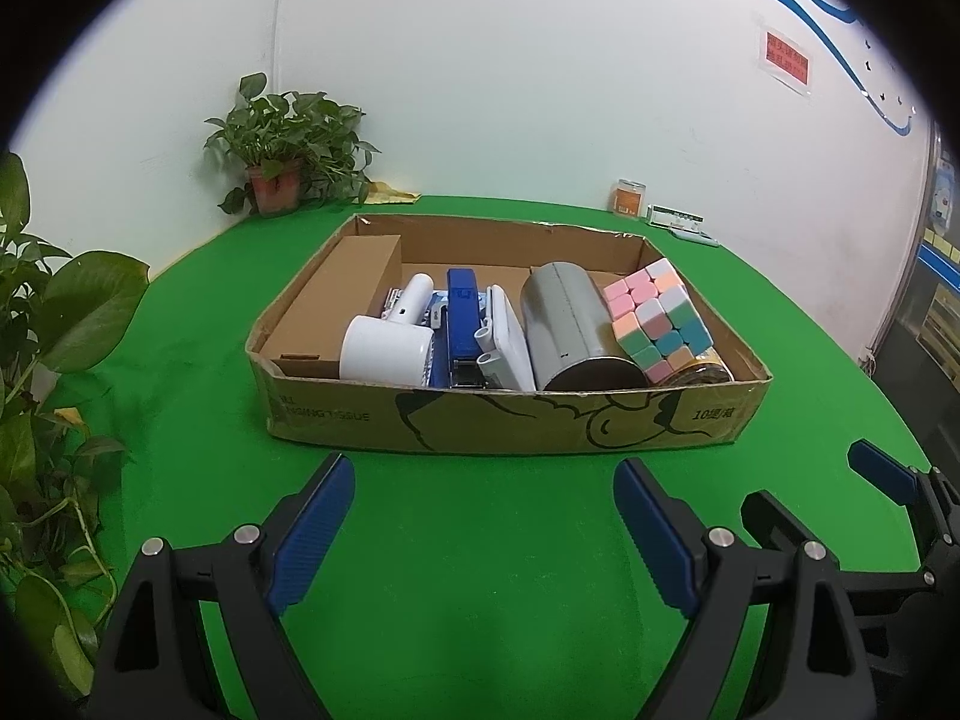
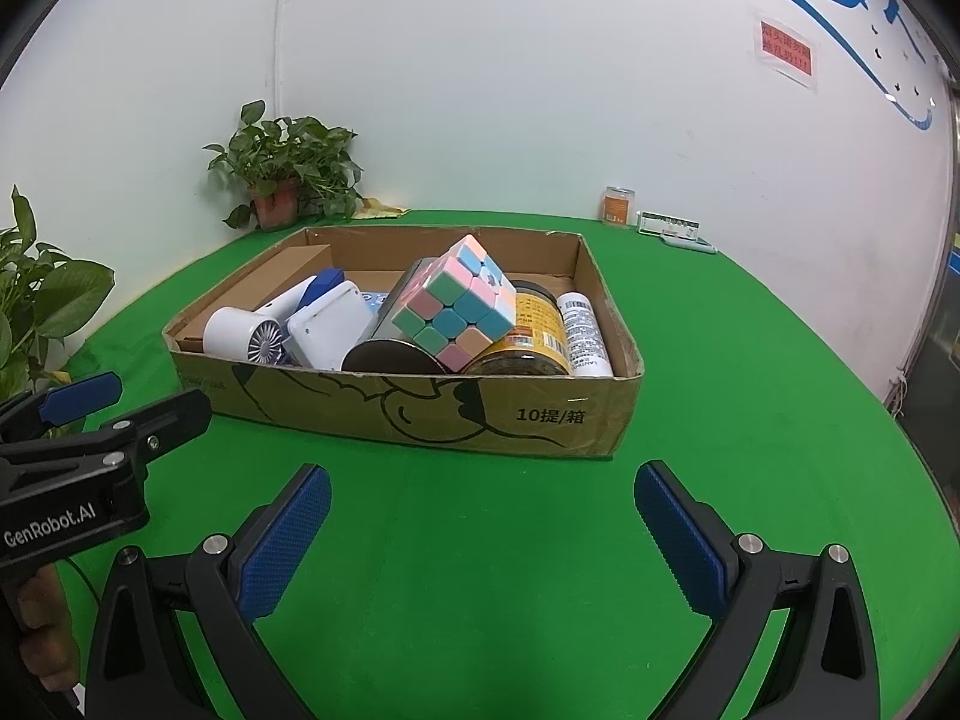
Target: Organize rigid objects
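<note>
Cardboard box (image 1: 510, 420) sits straight ahead of both claws, near wall facing them, long side running across their line of approach. Box already packed: grey cylinder (image 1: 570, 324) lying lengthwise, axis pointing toward claws; white fan (image 1: 387, 348) on left-claw side; pastel cube (image 2: 456, 309) perched tilted on top, on right-claw side. Left gripper (image 1: 483, 522) spread wide, empty, short of box. Right gripper (image 2: 480, 531) likewise wide, empty. Right claw looks nearer cube; judged likeliest next pick.
</note>
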`<state>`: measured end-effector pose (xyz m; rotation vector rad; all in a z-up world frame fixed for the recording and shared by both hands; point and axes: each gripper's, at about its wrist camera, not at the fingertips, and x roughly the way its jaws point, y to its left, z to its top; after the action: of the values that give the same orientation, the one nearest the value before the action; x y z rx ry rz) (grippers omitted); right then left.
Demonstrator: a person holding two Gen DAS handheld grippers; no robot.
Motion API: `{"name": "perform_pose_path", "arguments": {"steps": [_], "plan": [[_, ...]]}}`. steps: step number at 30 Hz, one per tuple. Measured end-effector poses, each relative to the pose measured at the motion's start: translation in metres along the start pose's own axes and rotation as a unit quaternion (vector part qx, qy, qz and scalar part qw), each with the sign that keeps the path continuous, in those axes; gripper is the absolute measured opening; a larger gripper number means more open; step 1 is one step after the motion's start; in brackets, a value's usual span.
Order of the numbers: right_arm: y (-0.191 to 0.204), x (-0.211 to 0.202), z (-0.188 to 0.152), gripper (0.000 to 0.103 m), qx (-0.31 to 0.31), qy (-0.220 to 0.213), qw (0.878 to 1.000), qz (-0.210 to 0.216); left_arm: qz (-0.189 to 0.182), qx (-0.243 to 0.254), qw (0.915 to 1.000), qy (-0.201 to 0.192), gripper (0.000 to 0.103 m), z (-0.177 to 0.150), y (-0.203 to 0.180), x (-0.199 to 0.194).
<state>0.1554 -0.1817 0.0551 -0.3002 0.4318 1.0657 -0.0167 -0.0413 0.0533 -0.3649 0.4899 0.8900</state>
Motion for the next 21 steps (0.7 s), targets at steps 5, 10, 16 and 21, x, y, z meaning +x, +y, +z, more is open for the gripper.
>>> {"name": "perform_pose_path", "arguments": {"steps": [5,10,16,21], "plan": [[0.0016,0.0002,-0.0008,0.102,-0.006,0.003,1.0,-0.004,-0.005,0.001,1.0,0.001,0.088,0.0007,-0.0026,0.002],[0.0002,0.0002,-0.0011,0.102,-0.001,0.004,1.0,-0.009,-0.009,0.007,0.9999,0.004,0.088,-0.0013,-0.0061,0.0015],[0.0022,0.0002,-0.0004,0.102,-0.001,0.004,1.0,-0.01,-0.008,0.008,0.9999,0.004,0.088,0.0002,-0.0058,0.0011],[0.0007,0.0004,-0.0015,0.102,-0.002,0.006,1.0,-0.011,-0.012,0.01,0.9999,0.005,0.088,0.0006,-0.0091,0.003]]}}
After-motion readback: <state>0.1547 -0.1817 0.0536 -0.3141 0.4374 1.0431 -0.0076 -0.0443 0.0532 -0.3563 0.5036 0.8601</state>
